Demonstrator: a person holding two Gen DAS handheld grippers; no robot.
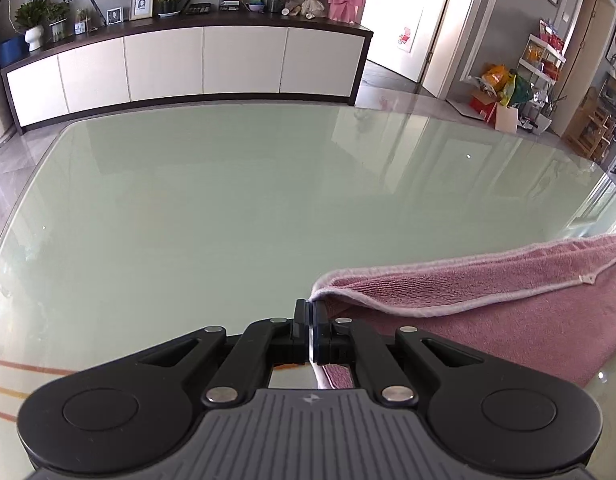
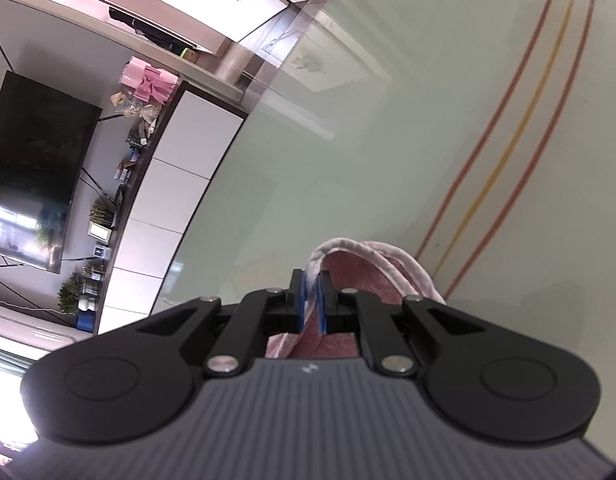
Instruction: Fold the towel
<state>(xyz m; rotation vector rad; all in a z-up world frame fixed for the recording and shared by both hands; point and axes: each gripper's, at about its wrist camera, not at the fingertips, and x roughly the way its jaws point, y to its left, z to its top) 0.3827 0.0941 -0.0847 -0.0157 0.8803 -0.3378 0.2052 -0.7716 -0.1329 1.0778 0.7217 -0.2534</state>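
Both jaws clamped on the pink towel (image 1: 488, 300), the left hand-held gripper (image 1: 309, 312) pinching only a corner tip and the right hand-held gripper (image 2: 311, 292) a bunched hem above the desk (image 1: 228, 200); the shallow corner pinch risked slipping free, skewing the fold.

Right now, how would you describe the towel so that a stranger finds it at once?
Look at the wide glass table before the long white cabinet. The towel lies at its near right side. It is the only cloth there: pink, fuzzy, pale-edged, a corner pinched by the left gripper.
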